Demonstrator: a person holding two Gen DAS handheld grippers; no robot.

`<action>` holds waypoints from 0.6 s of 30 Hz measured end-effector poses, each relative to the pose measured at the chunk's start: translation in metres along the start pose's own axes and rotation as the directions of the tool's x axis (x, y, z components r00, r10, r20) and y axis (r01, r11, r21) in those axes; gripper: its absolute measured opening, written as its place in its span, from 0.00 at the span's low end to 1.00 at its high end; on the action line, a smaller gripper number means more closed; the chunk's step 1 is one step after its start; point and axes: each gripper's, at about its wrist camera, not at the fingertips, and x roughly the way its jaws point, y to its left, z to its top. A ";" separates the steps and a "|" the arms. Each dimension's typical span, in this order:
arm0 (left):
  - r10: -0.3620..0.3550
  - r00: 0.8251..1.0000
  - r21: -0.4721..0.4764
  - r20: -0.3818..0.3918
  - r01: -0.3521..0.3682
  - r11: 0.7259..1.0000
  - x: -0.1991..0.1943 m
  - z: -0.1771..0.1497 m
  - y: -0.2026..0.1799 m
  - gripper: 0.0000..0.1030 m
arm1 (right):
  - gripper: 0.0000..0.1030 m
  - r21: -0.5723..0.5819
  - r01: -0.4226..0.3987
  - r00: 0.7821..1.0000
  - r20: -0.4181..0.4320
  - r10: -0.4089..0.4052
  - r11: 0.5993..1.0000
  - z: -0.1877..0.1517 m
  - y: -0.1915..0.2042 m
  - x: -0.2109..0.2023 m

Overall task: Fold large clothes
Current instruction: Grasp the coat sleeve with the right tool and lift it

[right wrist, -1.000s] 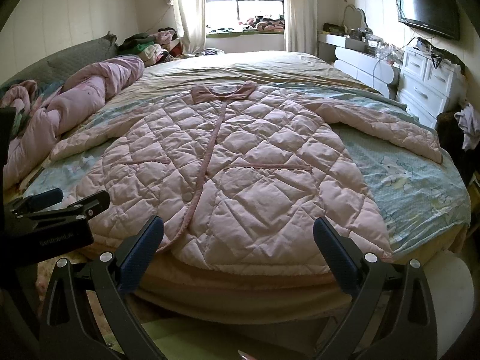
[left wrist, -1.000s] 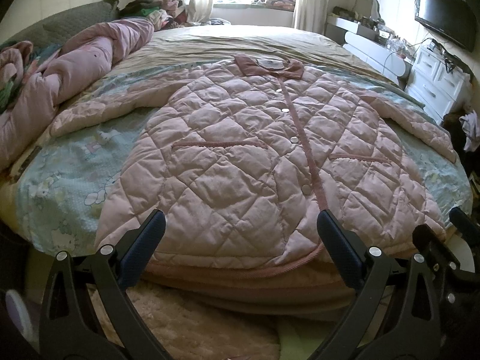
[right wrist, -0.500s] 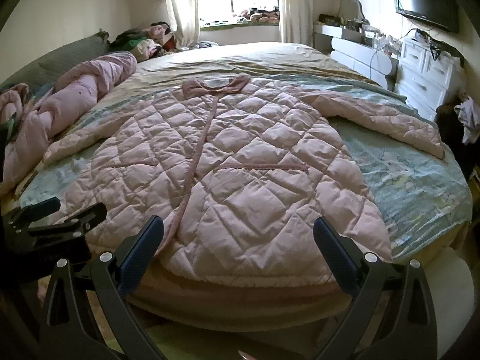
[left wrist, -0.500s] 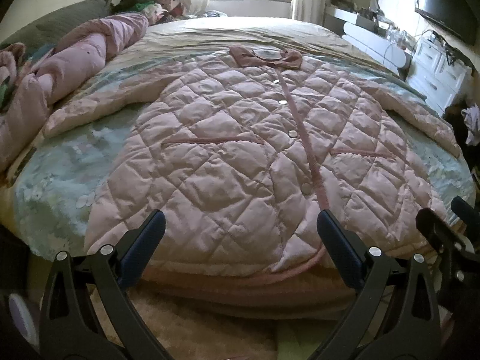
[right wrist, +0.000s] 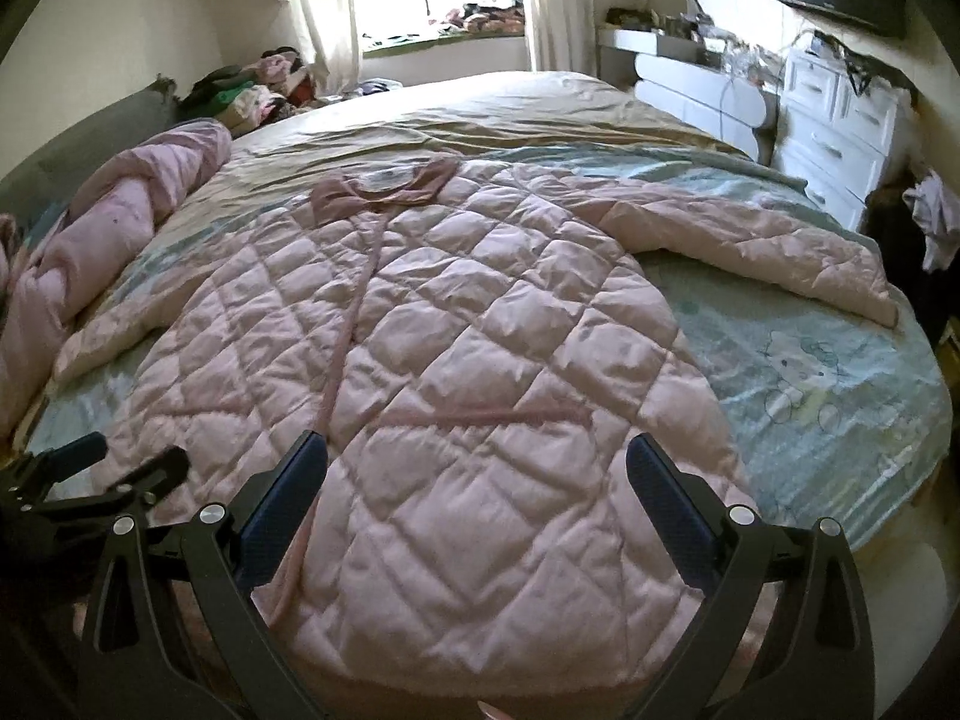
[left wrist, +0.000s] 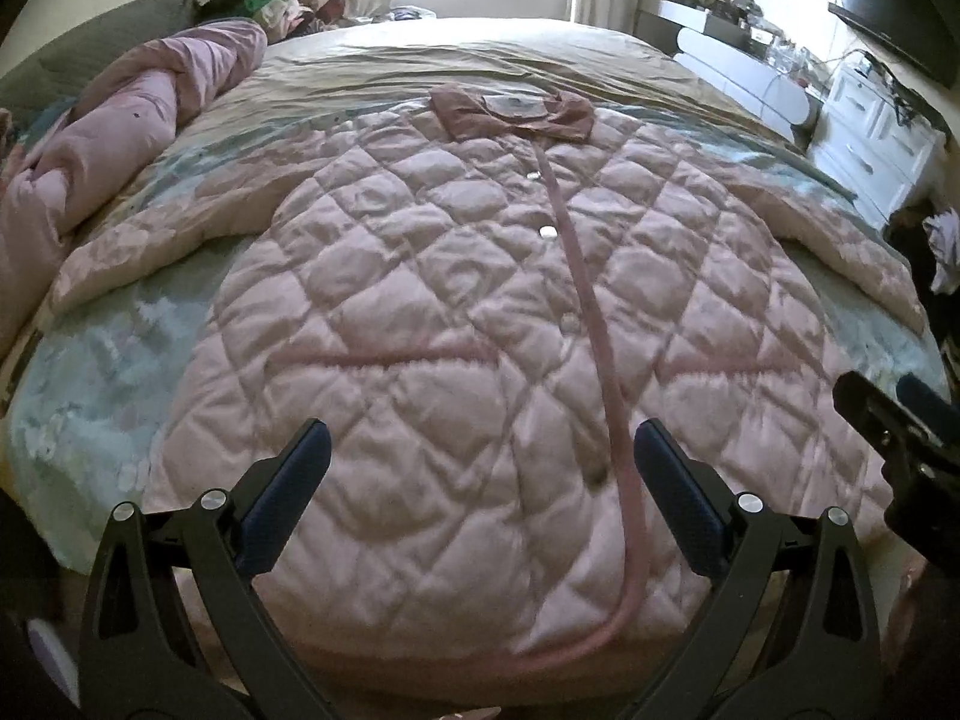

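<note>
Spread flat, front side up, over the bed (left wrist: 480, 54), a pink quilted coat (left wrist: 468, 324), hem at the bed's near edge and collar toward the window end. Stitched in a diamond pattern across the whole front, puffed between the seams, lightly creased. Sleeves (right wrist: 750, 240) thrown out to either side of the coat body, each lying on the pale blue patterned sheet (right wrist: 828, 396) that covers the near part of the bed. Beside the coat's left sleeve, a rumpled pink duvet (left wrist: 120, 138) heaped along the edge of the bed. Down the coat's middle, a darker pink placket strip (left wrist: 600, 348), curving off along the hem at the bottom. Across each half of the coat, a darker pink pocket trim line (left wrist: 384, 357). At the top of the coat, a dusty-rose collar (left wrist: 510, 114), laid open and flat. Just beside the placket, a row of pale round snaps (left wrist: 547, 231). Over the hem on the left half of the coat, left hand-held gripper (left wrist: 480, 498), fingers spread wide, nothing between them. Over the hem on the right half of the coat, right hand-held gripper (right wrist: 477, 492), likewise spread wide and empty, not seen touching the fabric.
</note>
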 end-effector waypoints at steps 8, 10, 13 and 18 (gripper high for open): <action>-0.023 0.999 -0.027 -0.028 0.022 0.999 0.027 0.049 -0.001 0.92 | 0.96 0.045 0.030 1.000 0.003 -0.030 0.999 0.040 -0.024 0.031; -0.021 0.999 -0.024 -0.026 0.020 1.000 0.034 0.059 -0.004 0.92 | 0.96 0.053 0.040 0.999 0.012 -0.041 0.998 0.051 -0.032 0.038; -0.033 0.999 0.017 -0.036 0.034 0.999 0.046 0.074 -0.015 0.92 | 0.96 0.082 0.036 0.999 0.013 -0.037 0.996 0.065 -0.045 0.048; -0.027 0.999 0.051 -0.045 0.029 0.998 0.067 0.095 -0.035 0.92 | 0.96 0.166 0.045 0.999 -0.017 -0.043 0.985 0.089 -0.080 0.071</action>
